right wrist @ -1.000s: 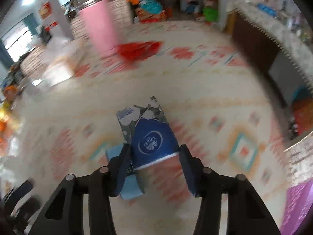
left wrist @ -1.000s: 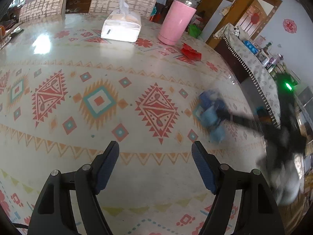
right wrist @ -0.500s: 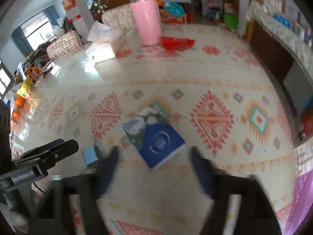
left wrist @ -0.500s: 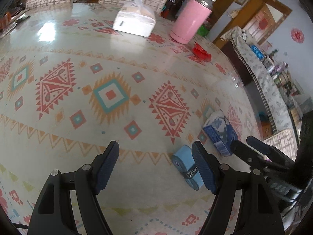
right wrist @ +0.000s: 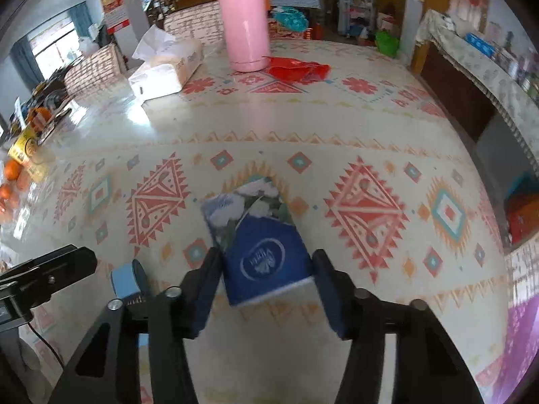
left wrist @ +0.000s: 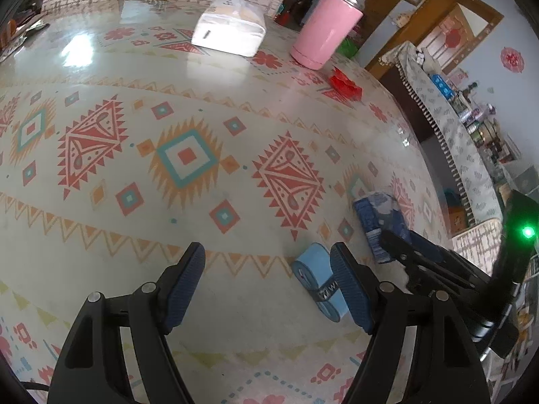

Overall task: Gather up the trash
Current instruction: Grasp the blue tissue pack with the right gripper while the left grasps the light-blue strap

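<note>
A dark blue tissue pack (right wrist: 266,256) lies flat on the patterned tablecloth (right wrist: 337,155), with my right gripper (right wrist: 266,254) around its near end. Its jaws are closing, and both pads look to touch the pack's sides. From the left wrist view the same pack (left wrist: 377,219) lies at the right with the right gripper (left wrist: 401,240) on it. A light blue wrapped roll (left wrist: 316,281) lies just outside the right finger of my left gripper (left wrist: 267,250), which stands open over bare cloth. A red wrapper (right wrist: 296,67) lies by the flask.
A pink flask (right wrist: 246,27) and a white tissue box (right wrist: 168,64) stand at the table's far side. Oranges (right wrist: 13,175) and a yellow box sit at the far left. The table's edge runs close on the right, with a sideboard (left wrist: 448,128) beyond.
The right gripper, shut on the blue pack a second ago, let it go on the table, opened wide, and now narrows around it again. The light blue roll now lies by the left gripper.
</note>
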Tool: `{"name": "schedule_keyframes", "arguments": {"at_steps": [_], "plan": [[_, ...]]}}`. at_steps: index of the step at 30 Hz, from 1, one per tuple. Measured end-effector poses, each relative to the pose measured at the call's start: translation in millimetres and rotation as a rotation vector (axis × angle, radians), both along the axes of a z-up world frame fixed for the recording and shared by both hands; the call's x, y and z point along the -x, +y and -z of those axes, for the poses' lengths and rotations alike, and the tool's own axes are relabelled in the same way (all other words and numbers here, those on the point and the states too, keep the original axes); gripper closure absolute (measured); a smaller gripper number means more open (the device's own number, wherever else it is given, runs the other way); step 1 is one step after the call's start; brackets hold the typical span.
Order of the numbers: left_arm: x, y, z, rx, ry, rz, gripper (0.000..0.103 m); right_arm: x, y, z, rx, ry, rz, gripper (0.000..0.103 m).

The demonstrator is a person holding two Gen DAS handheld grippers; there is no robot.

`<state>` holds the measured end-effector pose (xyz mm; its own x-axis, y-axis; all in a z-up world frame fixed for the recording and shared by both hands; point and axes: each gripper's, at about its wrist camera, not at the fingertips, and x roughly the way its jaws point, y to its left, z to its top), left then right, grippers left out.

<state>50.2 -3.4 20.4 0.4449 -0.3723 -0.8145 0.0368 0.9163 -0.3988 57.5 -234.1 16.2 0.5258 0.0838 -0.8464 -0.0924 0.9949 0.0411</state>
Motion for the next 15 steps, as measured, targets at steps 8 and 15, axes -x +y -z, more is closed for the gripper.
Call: {"name": "schedule_keyframes", "arguments": {"at_steps": [8,15], "plan": [[9,-36,1,-0.068,-0.008,0.141,0.027,62,-54,-1,-0.059,0.014,0.094,0.047],[16,-65,7,-0.184,-0.061,0.185,0.030,108,-69,1,-0.096,-0.038,0.155,0.047]]}}
